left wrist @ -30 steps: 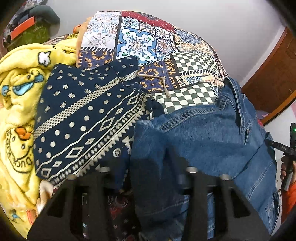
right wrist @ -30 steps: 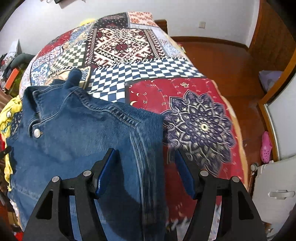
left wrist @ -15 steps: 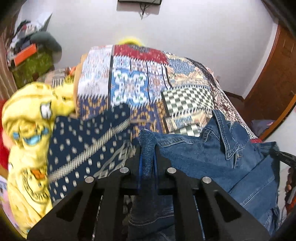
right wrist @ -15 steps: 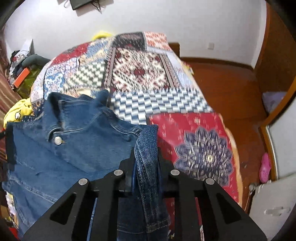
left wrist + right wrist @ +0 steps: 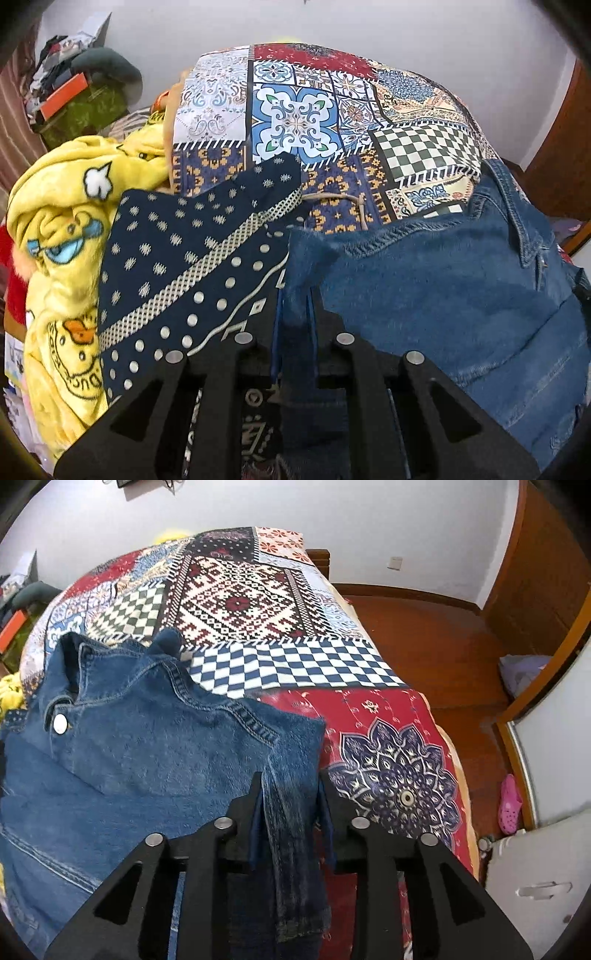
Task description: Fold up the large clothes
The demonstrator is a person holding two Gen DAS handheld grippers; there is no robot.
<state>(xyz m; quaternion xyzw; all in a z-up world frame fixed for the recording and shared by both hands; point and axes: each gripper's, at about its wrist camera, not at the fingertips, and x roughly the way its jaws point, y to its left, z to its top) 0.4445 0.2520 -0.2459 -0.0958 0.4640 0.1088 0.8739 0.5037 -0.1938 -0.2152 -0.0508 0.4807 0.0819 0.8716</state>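
Left wrist: hand-held gripper pinches denim jacket.

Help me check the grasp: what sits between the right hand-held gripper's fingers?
A folded edge of the denim jacket runs between the opening right hand-held gripper fingers, seen in the right wrist view.

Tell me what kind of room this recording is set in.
Most likely a home bedroom: a bed under a patchwork bedspread with clothes on it, including a denim jacket, a wooden floor, and a pink slipper beside the bed.
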